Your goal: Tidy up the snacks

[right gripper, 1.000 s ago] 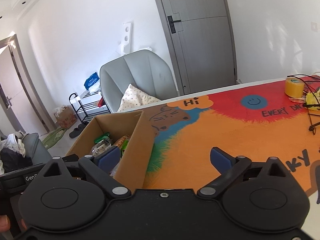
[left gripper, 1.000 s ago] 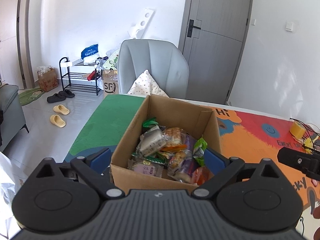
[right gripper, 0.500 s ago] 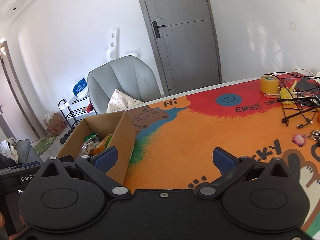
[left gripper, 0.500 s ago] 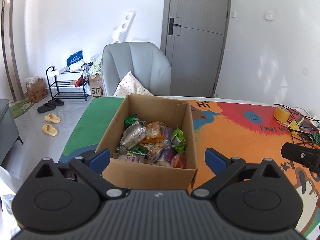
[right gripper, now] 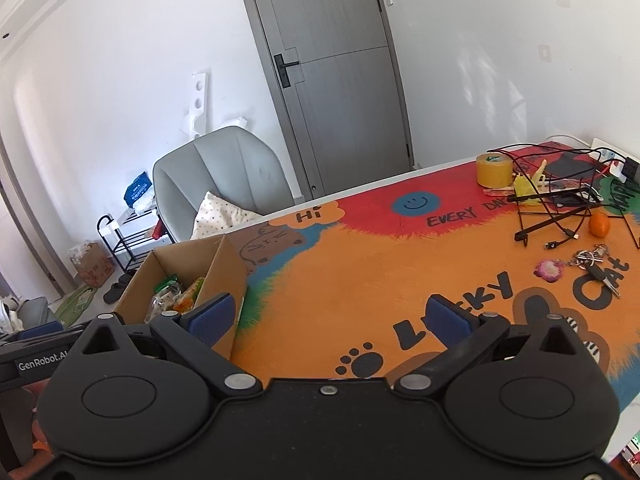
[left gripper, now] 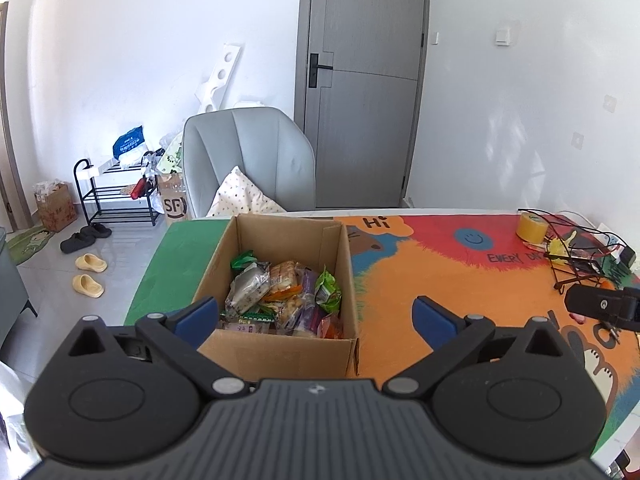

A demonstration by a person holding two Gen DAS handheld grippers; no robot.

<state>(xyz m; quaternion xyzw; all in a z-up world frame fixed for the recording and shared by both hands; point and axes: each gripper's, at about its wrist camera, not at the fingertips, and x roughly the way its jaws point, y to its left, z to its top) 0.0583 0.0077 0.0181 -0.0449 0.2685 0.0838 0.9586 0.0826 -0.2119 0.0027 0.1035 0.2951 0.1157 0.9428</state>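
Cardboard box (left gripper: 280, 344) w/ snack packets (left gripper: 280, 292), both grippers' fingers (left gripper: 196, 314) wide apart, empty

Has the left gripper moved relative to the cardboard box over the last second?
Yes. The left gripper has pulled back and up from the cardboard box: the box looks smaller and more of the door behind shows.

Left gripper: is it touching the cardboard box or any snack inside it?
Cannot tell. In the left wrist view the left gripper is open with nothing between its fingers, but one finger overlaps the cardboard box, and no gap or contact shows plainly.
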